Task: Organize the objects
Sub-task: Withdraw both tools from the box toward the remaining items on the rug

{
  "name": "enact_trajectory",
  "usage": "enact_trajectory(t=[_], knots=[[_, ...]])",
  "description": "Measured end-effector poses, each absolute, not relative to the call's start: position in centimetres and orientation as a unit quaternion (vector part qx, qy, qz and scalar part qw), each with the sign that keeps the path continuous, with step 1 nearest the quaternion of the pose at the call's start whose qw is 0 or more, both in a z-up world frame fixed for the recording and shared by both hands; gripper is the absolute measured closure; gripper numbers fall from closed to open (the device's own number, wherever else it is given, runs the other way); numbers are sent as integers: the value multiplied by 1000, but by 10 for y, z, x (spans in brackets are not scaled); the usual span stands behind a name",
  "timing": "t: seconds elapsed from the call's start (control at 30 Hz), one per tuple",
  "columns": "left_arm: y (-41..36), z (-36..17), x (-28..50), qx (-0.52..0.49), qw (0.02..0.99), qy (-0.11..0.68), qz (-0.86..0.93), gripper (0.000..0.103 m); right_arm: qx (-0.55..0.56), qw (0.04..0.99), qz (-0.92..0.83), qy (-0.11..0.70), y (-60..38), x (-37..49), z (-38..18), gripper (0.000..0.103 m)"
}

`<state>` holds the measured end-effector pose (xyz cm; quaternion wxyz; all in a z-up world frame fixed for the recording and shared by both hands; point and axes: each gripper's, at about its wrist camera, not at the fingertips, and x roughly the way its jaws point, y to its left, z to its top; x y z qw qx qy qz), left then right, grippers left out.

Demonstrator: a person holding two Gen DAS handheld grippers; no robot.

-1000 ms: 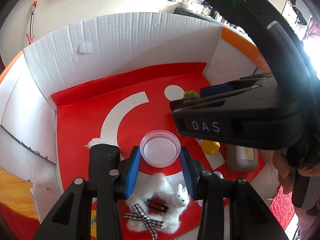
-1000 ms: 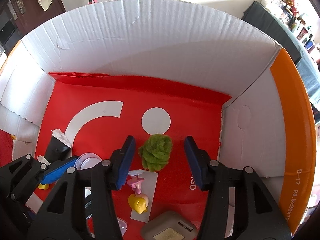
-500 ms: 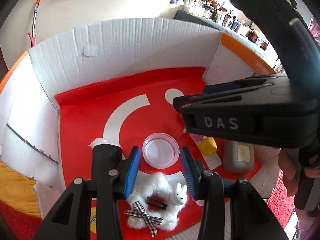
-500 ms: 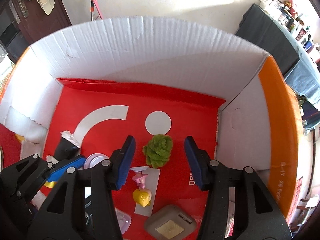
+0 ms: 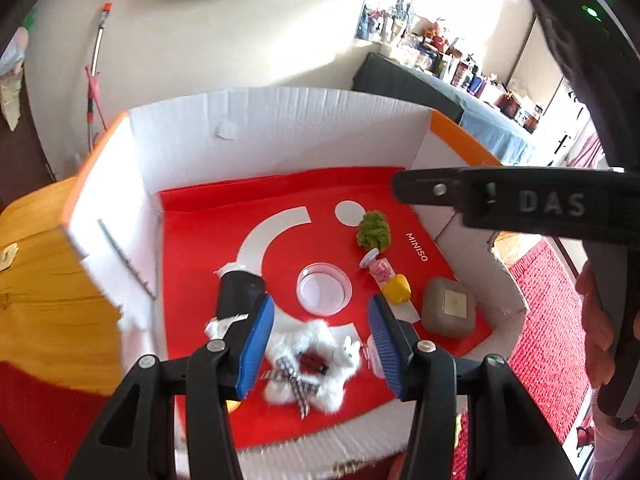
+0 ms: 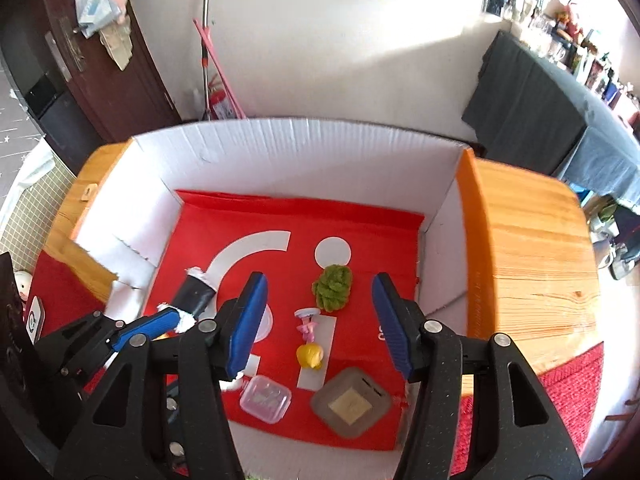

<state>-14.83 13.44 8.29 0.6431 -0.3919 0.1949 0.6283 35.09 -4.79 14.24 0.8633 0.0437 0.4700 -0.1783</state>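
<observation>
A white cardboard box (image 5: 304,132) with a red floor holds the loose objects. Above its near edge my left gripper (image 5: 320,306) hangs with jaws opening and nothing between the pads. A clear round dish (image 5: 323,289) lies on the floor beyond them, and a fluffy white bow piece (image 5: 308,364) below. My right gripper (image 6: 320,284) is raised over the box, jaws opening and empty. A green fuzzy ball (image 6: 333,287) lies on the floor far beneath it. The pink figure (image 6: 307,322), yellow duck (image 6: 310,355), grey case (image 6: 351,402) and small clear box (image 6: 265,398) lie nearer.
A black cylinder (image 5: 240,292) lies at the floor's left. The box stands on a wooden table (image 6: 536,280) with red matting (image 5: 548,320) around it. A person's hand (image 5: 596,320) grips the right tool's black body (image 5: 548,204), which crosses the left wrist view.
Both grippers rose and drew back from the box floor, and their jaws widened. The clear dish and the green ball stayed on the red floor, now farther from the pads.
</observation>
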Motion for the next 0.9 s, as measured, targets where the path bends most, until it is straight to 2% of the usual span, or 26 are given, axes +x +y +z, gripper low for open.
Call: enact_trajectory(t=[0.3,0.43,0.5,0.57,0.63,0.7,0.9], knots=[[93,111,-139,-333,638,179,671,34,21,903,-151,402,-2,289,158,38],[72,122,-138,-317,637,152,686,33,14,919,-130,372,14,257,168,28],[60,124,-138,-315,634,138,693,27,9,924,-128,359,19,244,171,28],[47,126,-135,-303,632,136,700,26,4,930,-123,346,25,227,174,26],[30,128,-130,-284,628,140,711,23,-1,934,-125,334,30,211,174,21],[16,128,-125,-271,627,139,717,14,-10,938,-129,321,36,195,172,19],[-11,118,-111,-272,630,134,715,11,-6,946,-120,301,49,155,149,14]])
